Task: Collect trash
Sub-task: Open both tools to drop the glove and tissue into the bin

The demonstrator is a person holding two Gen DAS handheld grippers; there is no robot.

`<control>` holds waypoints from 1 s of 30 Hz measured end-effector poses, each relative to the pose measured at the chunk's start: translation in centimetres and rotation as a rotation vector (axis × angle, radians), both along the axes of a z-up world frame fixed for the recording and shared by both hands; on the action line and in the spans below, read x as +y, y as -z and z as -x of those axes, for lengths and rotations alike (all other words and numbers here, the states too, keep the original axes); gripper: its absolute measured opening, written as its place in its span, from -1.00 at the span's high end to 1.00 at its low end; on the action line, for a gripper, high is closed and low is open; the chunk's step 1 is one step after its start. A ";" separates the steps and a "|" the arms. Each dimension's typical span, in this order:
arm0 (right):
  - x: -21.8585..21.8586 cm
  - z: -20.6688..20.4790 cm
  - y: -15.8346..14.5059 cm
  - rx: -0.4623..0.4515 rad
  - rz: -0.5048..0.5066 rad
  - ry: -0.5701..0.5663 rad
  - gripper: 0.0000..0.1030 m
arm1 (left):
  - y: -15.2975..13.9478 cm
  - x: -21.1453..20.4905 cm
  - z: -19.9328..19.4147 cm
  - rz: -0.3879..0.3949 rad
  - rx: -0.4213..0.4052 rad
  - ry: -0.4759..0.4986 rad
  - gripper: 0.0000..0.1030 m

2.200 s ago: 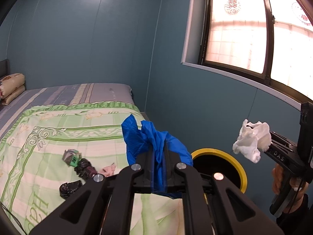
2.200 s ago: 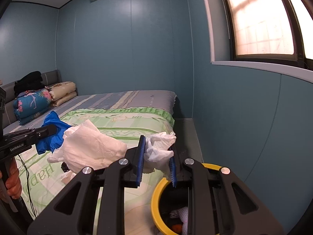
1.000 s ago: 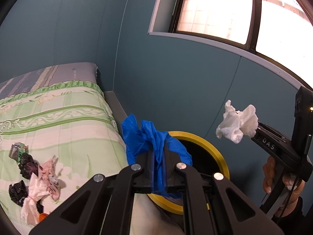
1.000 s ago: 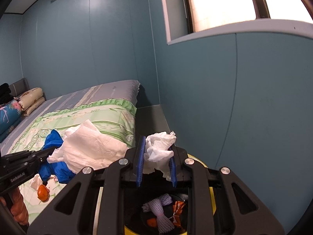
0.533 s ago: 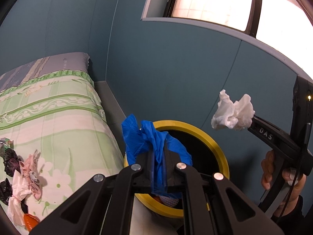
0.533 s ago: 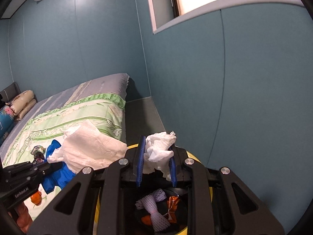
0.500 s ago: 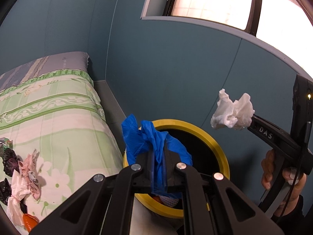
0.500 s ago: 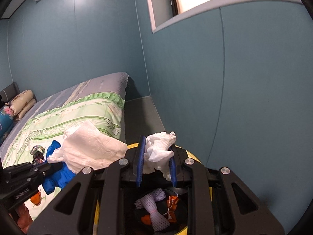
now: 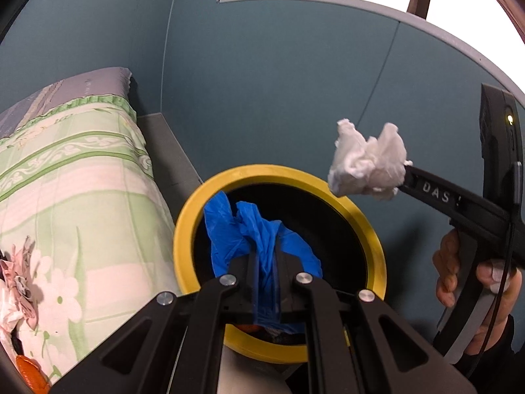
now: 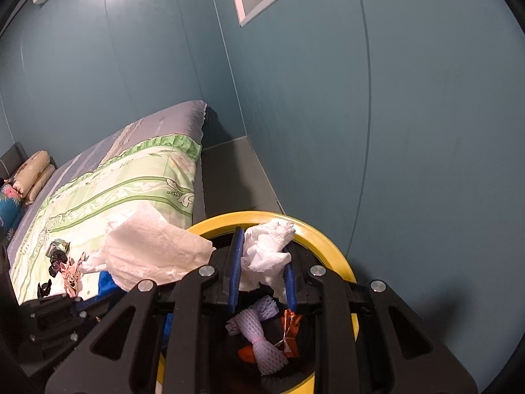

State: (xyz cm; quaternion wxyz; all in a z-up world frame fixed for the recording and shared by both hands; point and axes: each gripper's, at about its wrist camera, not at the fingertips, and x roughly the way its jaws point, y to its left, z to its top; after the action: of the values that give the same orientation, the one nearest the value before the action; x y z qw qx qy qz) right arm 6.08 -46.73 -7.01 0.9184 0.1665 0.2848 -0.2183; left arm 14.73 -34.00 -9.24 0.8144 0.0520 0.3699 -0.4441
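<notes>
Trash bin (image 9: 183,229) already contained wrappers. Left gripper (image 9: 265,282) clamped a blue plastic bag (image 9: 249,233) and right gripper (image 10: 262,272) a crumpled tissue (image 10: 265,249) above its mouth, neither released. Scraps (image 10: 65,269) remained on the bed (image 10: 131,177).

The left gripper (image 9: 265,272) covers the near rim of the yellow-rimmed bin (image 9: 367,226). At the bed (image 9: 82,177)'s near edge, scraps (image 9: 19,289) are cut off by the frame. The bin's dark depths stay unreadable.
</notes>
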 end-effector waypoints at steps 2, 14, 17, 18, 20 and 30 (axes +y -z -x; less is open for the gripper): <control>-0.4 0.2 0.3 0.003 -0.010 0.005 0.60 | 0.2 -0.1 0.2 -0.002 0.006 0.007 0.89; -1.2 -0.2 0.7 0.024 -0.028 0.026 0.39 | 0.5 -0.1 -0.4 0.013 0.040 0.006 0.59; -1.2 -0.1 0.7 0.015 -0.031 0.028 0.22 | 0.5 0.3 -0.4 0.023 0.040 -0.014 0.10; -1.2 -0.1 0.6 0.012 -0.034 0.031 0.19 | 0.5 0.5 -0.5 0.026 0.038 -0.021 0.08; -1.2 0.0 0.5 0.010 -0.029 0.036 0.18 | 0.5 0.8 -0.7 0.033 0.043 -0.029 0.07; -0.7 0.9 -0.6 -0.031 -0.021 0.043 0.16 | -1.0 3.6 -1.8 0.076 0.029 -0.098 0.06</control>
State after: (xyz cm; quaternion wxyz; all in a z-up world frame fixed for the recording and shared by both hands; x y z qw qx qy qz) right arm 5.19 -47.39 -6.39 0.9160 0.1857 0.2692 -0.2323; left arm 16.49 -30.39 -8.29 0.8310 -0.0036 0.3665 -0.4184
